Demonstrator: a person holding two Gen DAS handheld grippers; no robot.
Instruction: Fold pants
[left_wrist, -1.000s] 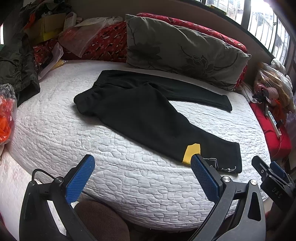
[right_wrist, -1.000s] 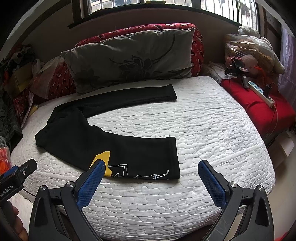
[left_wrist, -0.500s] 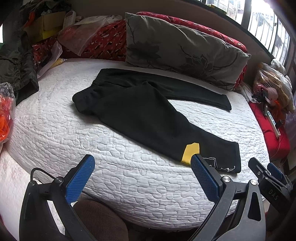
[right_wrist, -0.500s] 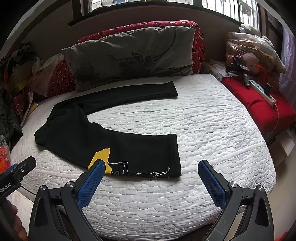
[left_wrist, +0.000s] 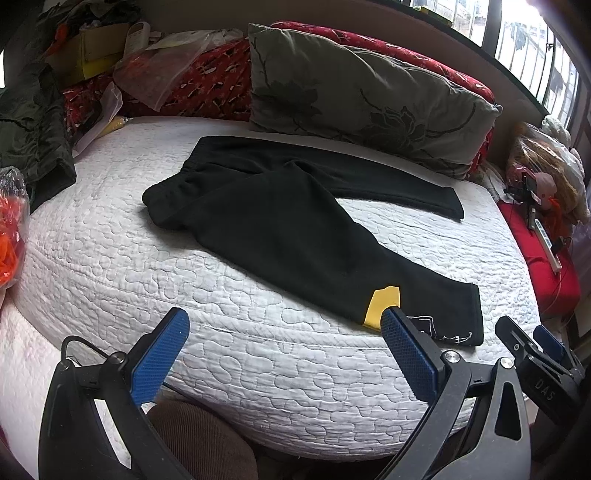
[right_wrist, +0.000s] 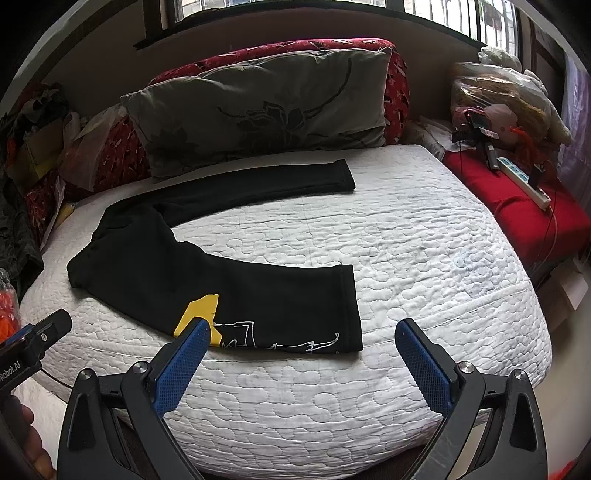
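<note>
Black pants (left_wrist: 280, 218) (right_wrist: 155, 266) lie spread flat on a white quilted mattress (left_wrist: 110, 258) (right_wrist: 424, 236), legs apart in a V. The near leg carries a yellow patch (left_wrist: 382, 301) (right_wrist: 199, 308) and white line art near its cuff. The far leg's cuff (right_wrist: 343, 173) lies below the grey pillow. My left gripper (left_wrist: 284, 325) hangs open over the mattress's front edge, its right pad close to the yellow patch. My right gripper (right_wrist: 301, 338) is open too, just in front of the near cuff, holding nothing.
A grey floral pillow (left_wrist: 362, 96) (right_wrist: 266, 110) and red cushions line the back. Clutter, bags and a dark jacket (left_wrist: 33, 140) sit at the left. A red surface with a power strip (right_wrist: 521, 177) lies right of the bed. A hand (right_wrist: 22, 435) shows at lower left.
Both grippers have edged slightly closer to the bed, so the pants sit a little lower and nearer in both views. Both stay open.
</note>
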